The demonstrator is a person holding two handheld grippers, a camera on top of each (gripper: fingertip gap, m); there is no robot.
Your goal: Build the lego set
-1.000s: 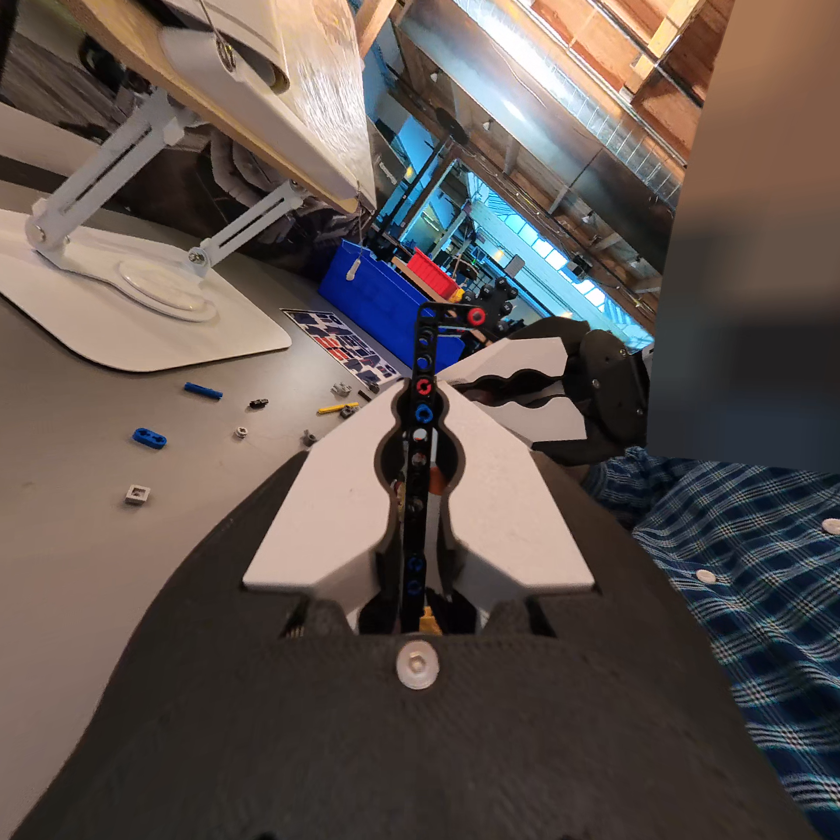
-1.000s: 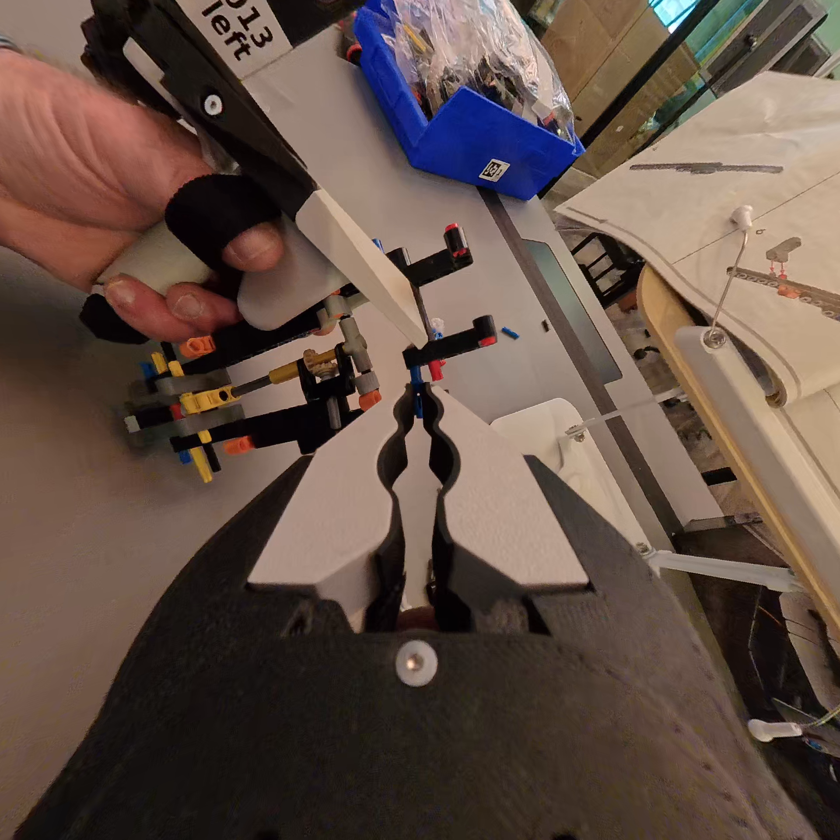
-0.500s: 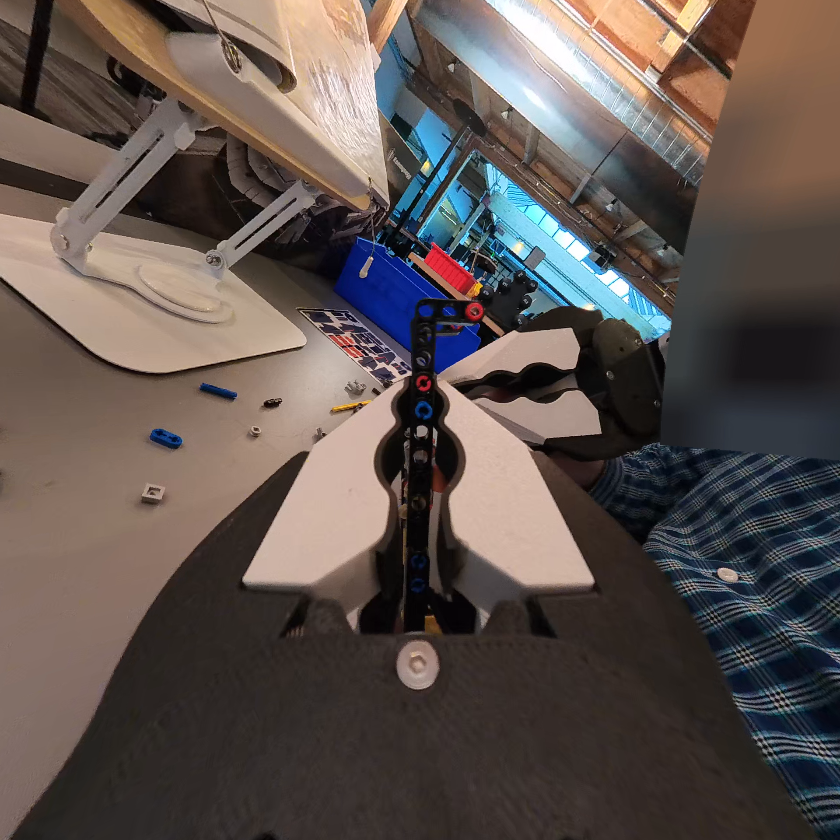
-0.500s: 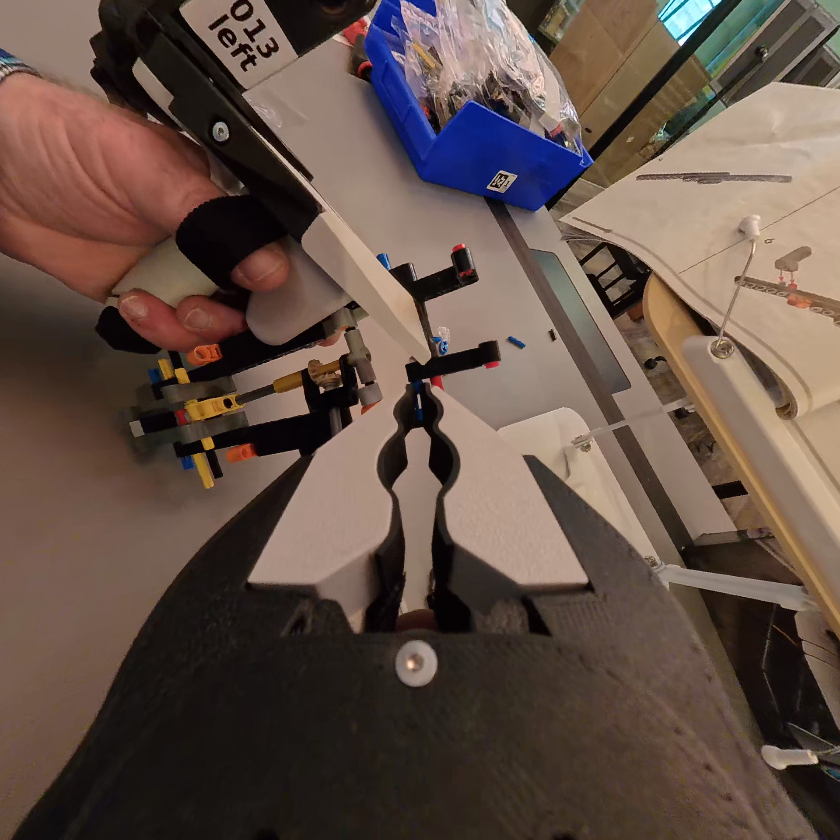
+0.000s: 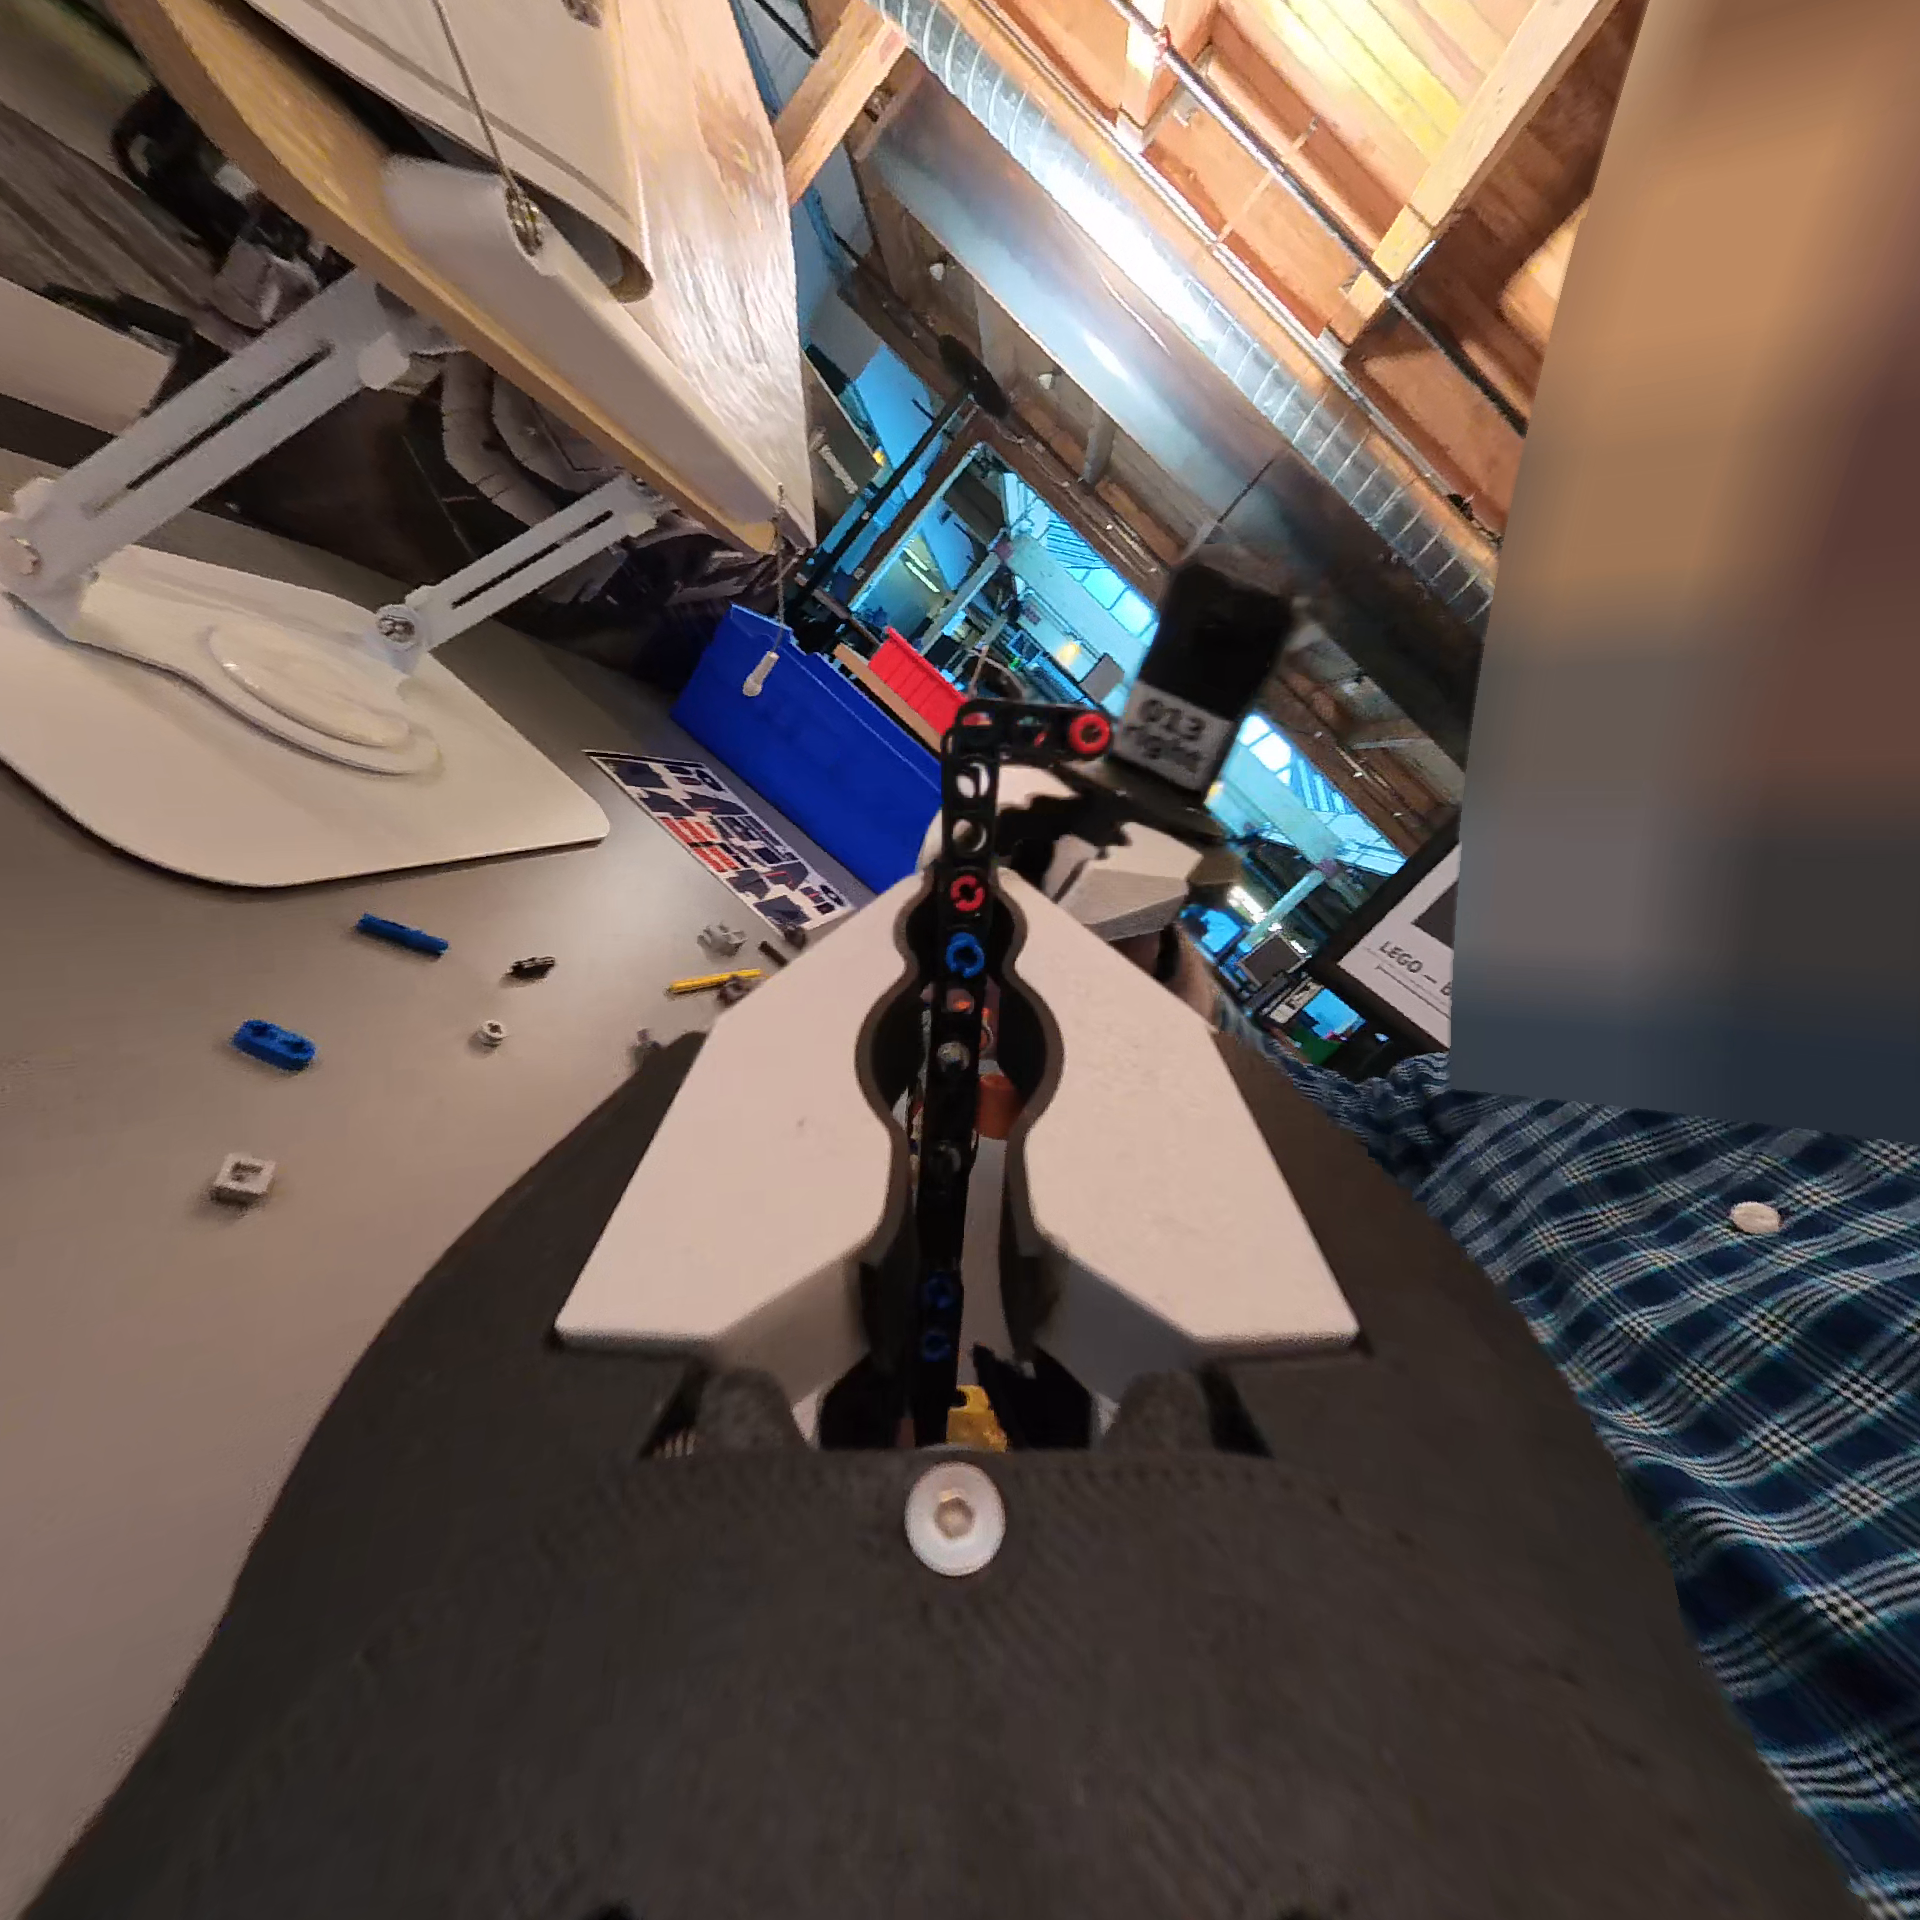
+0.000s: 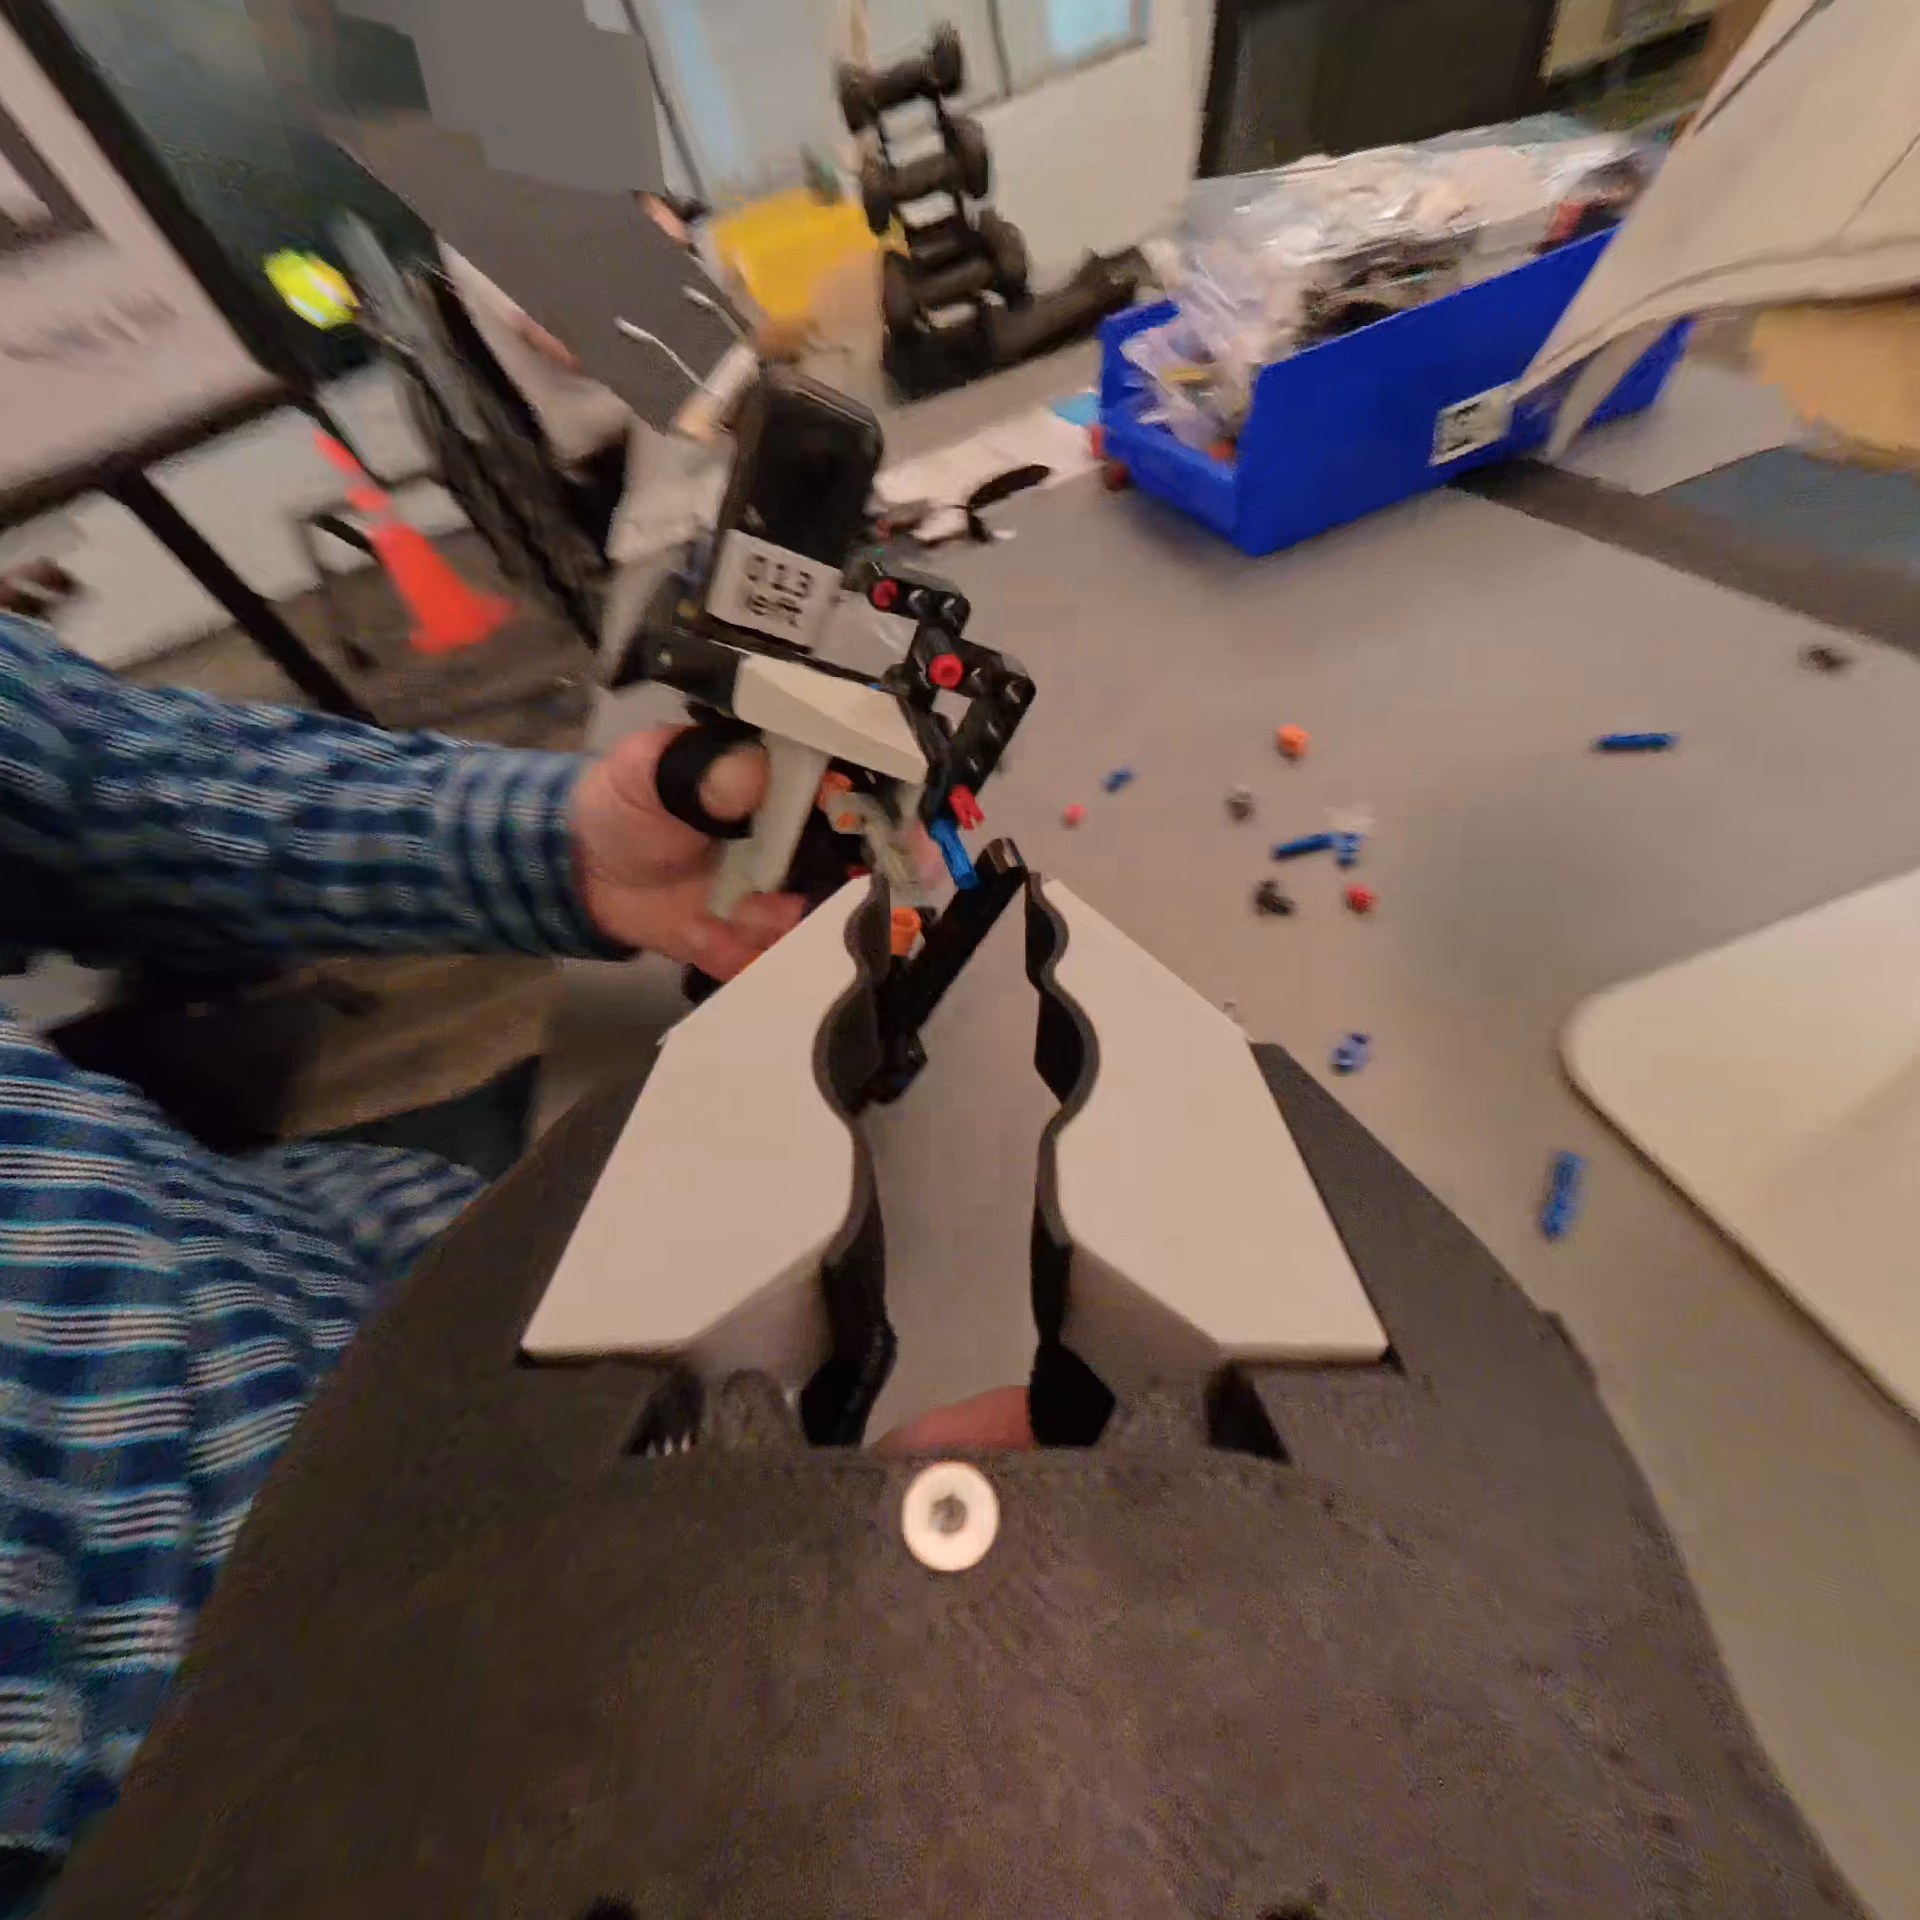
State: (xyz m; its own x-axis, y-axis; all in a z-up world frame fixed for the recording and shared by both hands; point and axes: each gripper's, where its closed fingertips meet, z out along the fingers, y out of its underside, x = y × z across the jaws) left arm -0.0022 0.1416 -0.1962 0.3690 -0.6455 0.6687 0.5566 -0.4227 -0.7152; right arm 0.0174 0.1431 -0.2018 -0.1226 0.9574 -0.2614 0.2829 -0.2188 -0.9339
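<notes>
My left gripper (image 5: 966,894) is shut on a black lego beam assembly (image 5: 971,810) with red and blue pins, held in the air above the grey table (image 5: 156,1299). In the right wrist view the same assembly (image 6: 977,707) sticks out of the left gripper (image 6: 914,764), held by a hand. My right gripper (image 6: 945,894) has its jaws apart, and a black beam (image 6: 935,966) of the assembly lies slanted between them. The right gripper (image 5: 1101,873) shows just behind the assembly in the left wrist view.
A blue bin (image 6: 1351,416) of bagged parts stands at the back, also in the left wrist view (image 5: 821,748). Loose small pieces (image 6: 1309,847) lie scattered on the table. A white stand base (image 5: 260,748) is at the left. A plaid sleeve (image 6: 260,810) fills the left side.
My right gripper has swung round to face the left gripper and opened its jaws around a black beam. The left gripper still holds the assembly and has tilted slightly.
</notes>
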